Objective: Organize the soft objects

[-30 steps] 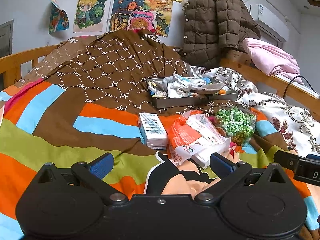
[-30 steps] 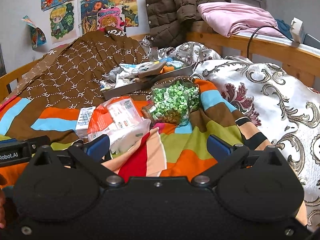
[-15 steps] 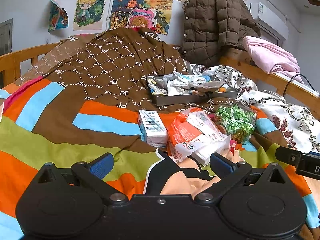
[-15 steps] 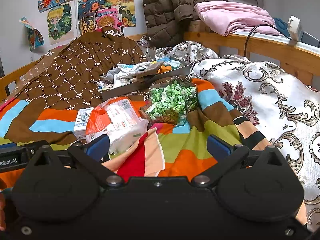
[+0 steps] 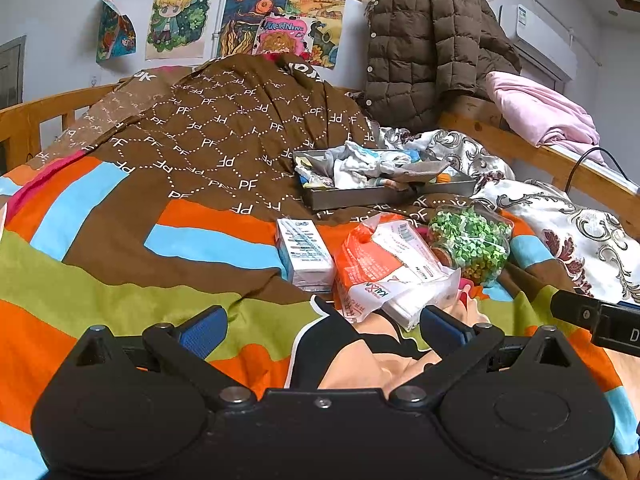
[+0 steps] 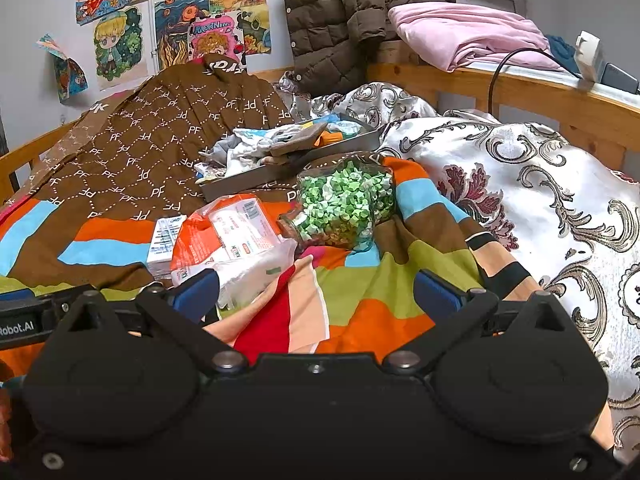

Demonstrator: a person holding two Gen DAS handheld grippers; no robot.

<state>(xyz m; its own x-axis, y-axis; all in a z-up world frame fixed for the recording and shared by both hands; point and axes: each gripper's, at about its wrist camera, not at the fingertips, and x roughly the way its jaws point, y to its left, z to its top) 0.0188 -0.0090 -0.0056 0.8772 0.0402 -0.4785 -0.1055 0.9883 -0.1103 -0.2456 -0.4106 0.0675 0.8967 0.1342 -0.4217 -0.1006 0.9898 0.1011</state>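
- The left gripper (image 5: pixel 322 330) hovers low over the striped bedspread (image 5: pixel 100 292), fingers spread wide, holding nothing.
- The right gripper (image 6: pixel 316 294) sits alongside, fingers likewise apart and empty.
- Just ahead lie an orange tissue pack (image 5: pixel 384 268), a small carton (image 5: pixel 304 254) touching it, and a jar of green bits (image 6: pixel 348 204).
- Farther back, a grey tray (image 5: pixel 348 196) holds crumpled soft cloths (image 5: pixel 368 164).

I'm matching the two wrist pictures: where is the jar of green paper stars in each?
Left wrist: jar of green paper stars, right of centre, beside the orange tissue pack.
Right wrist: jar at centre, tissue pack to its left.
Shared landmark: grey tray behind it.
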